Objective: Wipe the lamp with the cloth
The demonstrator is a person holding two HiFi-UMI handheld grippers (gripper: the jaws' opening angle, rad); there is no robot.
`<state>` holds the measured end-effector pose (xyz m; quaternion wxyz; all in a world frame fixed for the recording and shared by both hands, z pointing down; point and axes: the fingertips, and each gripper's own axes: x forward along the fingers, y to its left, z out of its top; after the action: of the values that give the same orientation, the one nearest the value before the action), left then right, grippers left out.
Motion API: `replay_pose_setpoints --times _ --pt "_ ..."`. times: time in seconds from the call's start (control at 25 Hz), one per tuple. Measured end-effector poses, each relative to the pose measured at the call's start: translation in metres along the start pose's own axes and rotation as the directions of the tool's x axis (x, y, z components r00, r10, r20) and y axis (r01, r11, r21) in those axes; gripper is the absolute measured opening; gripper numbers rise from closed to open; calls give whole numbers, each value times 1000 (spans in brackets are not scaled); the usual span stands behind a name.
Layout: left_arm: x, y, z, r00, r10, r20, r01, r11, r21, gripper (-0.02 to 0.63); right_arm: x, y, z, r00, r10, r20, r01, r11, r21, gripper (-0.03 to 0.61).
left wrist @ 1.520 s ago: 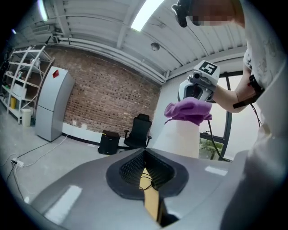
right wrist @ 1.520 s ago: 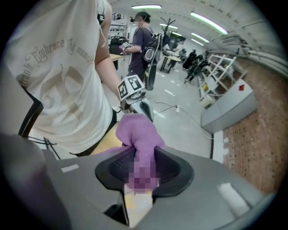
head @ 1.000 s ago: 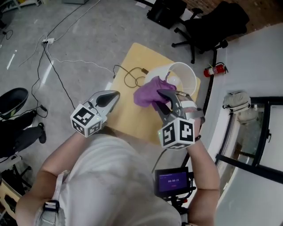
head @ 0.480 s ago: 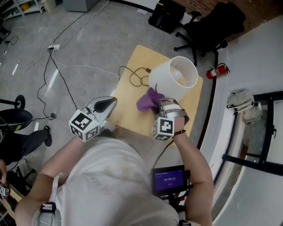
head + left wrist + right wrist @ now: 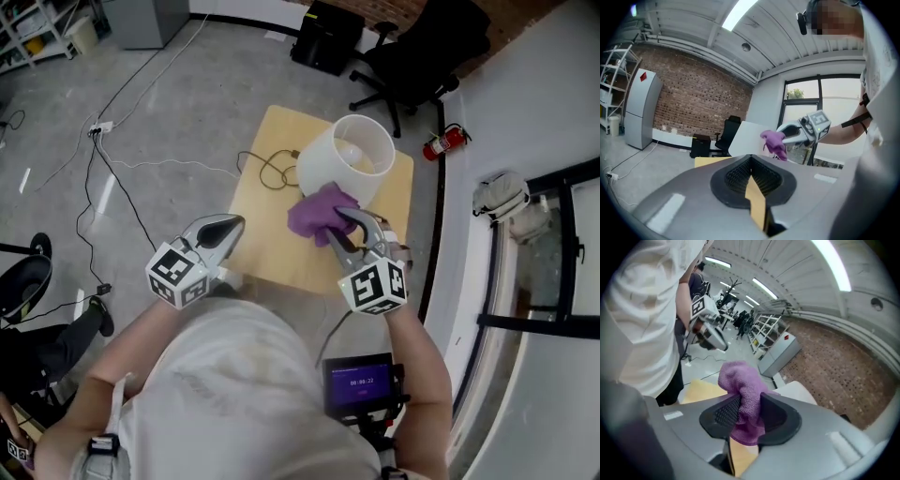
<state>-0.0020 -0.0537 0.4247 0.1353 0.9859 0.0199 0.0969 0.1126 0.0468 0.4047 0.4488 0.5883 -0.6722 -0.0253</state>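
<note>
My right gripper (image 5: 343,223) is clamped on the bunched purple cloth (image 5: 317,211), which sits against the near side of the white lamp (image 5: 330,157) on the table (image 5: 262,255). I judge wiping is underway, with most of the shade left. My left gripper (image 5: 234,223) is closed and empty.

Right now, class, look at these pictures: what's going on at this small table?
A person holds a gripper in each hand. The right gripper is shut on a purple cloth and holds it against the near side of the white lamp on the small wooden table. The left gripper hangs off to the side, jaws together and empty, touching nothing.
</note>
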Motion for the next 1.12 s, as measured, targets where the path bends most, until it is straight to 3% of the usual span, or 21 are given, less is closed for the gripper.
replay_pose_setpoints --times 0.16,0.32,0.44,0.6,0.92,1.04,1.12 --pt "7 -8 4 1000 -22 -3 22 1000 16 2 -31 -57 18 981 -188 55 188 982 6 132" --pt "9 -10 8 1000 -22 -5 22 999 25 2 -31 -78 -1 969 -245 18 245 969 -3 133" --pt "7 -12 7 1000 -15 -5 15 1000 26 2 -16 -69 -27 975 -221 -15 221 974 56 133" --pt "7 -11 6 1000 -5 -10 5 1000 29 2 8 -34 -58 992 -123 -30 127 969 211 132" --pt "15 -15 7 1000 -9 -23 10 999 40 2 35 27 -113 993 64 -94 -19 912 410 133" --pt "22 -17 10 1000 -20 -23 21 999 49 2 23 25 -111 995 58 -76 -17 890 455 133" --pt "26 -17 11 999 -26 -26 27 998 51 2 4 9 -95 1000 -3 -14 9 881 474 133"
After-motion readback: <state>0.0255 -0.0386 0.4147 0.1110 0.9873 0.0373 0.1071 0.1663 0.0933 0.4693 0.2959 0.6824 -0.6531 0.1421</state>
